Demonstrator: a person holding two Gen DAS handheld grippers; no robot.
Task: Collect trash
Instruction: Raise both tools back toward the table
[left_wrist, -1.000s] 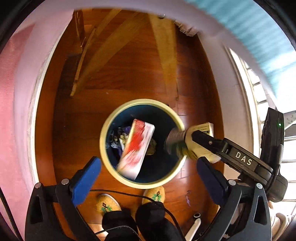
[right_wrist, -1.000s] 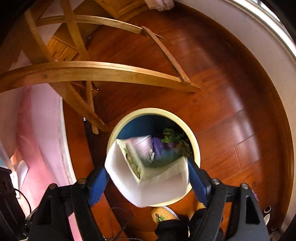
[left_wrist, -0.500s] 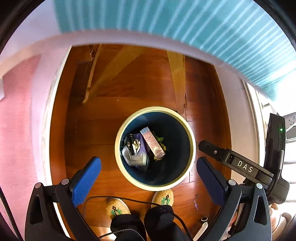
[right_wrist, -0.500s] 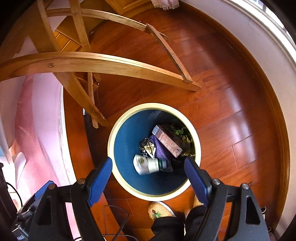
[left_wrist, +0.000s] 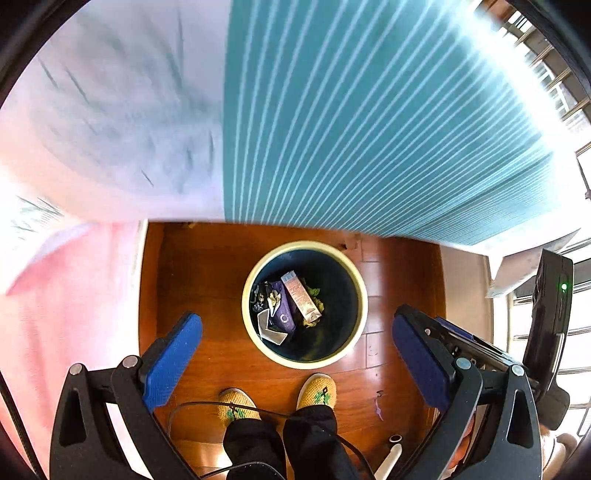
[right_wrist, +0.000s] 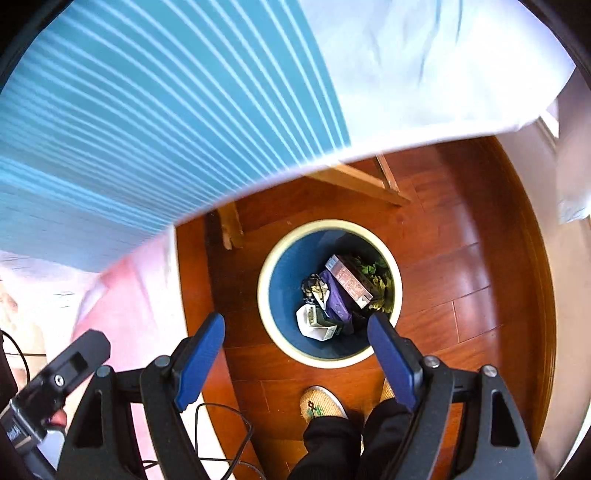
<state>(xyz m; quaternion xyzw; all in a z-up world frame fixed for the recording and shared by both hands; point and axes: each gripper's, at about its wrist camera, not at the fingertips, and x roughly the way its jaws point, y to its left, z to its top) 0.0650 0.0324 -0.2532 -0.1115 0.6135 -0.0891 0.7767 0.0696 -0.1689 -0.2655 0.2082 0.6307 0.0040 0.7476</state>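
Two open claws (left_wrist: 297, 354) (right_wrist: 295, 354) above bin (left_wrist: 255, 332).

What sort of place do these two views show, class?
Probably a room at home: polished reddish wooden floor, striped teal cloth over a table, and a person's knitted yellow slippers beside a cream-rimmed blue wastebin.

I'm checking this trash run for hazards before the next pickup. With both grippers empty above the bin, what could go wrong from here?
1. A black cable trails across the floor by the person's slippers and could snag a foot.
2. The table edge overhangs close above the bin, so the left gripper or right gripper could bump it.
3. A small white object on the floor could get stepped on.
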